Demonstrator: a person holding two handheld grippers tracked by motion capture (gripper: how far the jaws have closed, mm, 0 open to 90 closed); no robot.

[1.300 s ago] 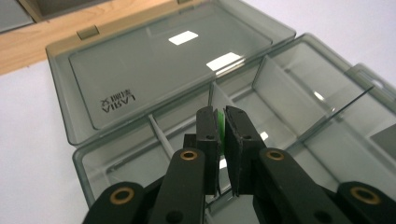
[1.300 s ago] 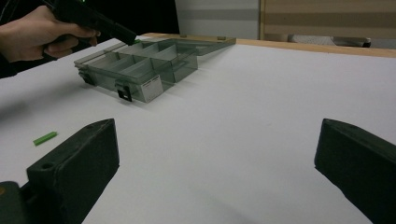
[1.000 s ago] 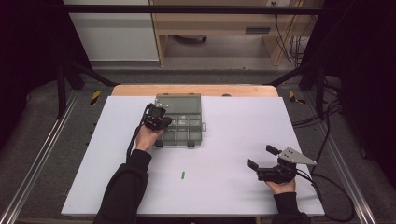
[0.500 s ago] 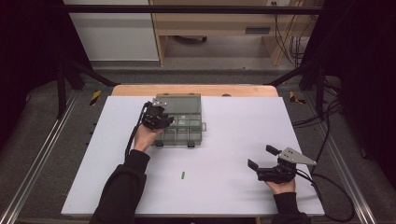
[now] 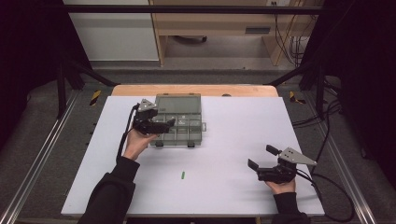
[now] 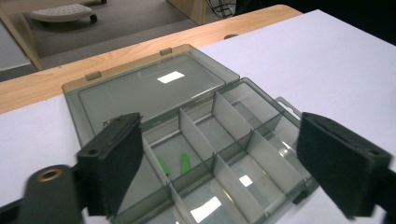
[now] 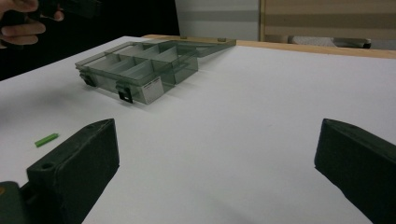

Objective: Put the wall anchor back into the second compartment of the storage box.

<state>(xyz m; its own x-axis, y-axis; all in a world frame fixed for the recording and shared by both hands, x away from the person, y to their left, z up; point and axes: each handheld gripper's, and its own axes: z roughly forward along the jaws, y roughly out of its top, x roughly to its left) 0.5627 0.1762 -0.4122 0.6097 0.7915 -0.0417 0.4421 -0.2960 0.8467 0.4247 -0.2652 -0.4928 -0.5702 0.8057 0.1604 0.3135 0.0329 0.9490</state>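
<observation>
A smoky clear compartment box point(image 5: 178, 103) lies open at the back left of the white board, its lid flat behind it. My left gripper point(image 5: 167, 124) hangs over the box's left side. Its jaws have just been opening and stand wide with nothing between them point(image 6: 224, 154). Below them two small green sticks point(image 6: 185, 163) lie in one compartment of the box point(image 6: 140, 88). A third green stick point(image 5: 183, 175) lies loose on the board in front of the box point(image 7: 152, 88), also seen as the stick point(image 7: 46, 139). My right gripper point(image 5: 262, 157) rests open and empty at the front right point(image 7: 215, 172).
The white board point(image 5: 233, 121) sits on a wooden table whose edge point(image 5: 196, 89) shows at the back. Metal rails point(image 5: 42, 154) run along both sides. A cable point(image 5: 327, 186) trails from the right gripper over the board's right edge.
The left gripper has lifted a little over the box and its jaws have spread from shut to wide. The right gripper has not moved.
</observation>
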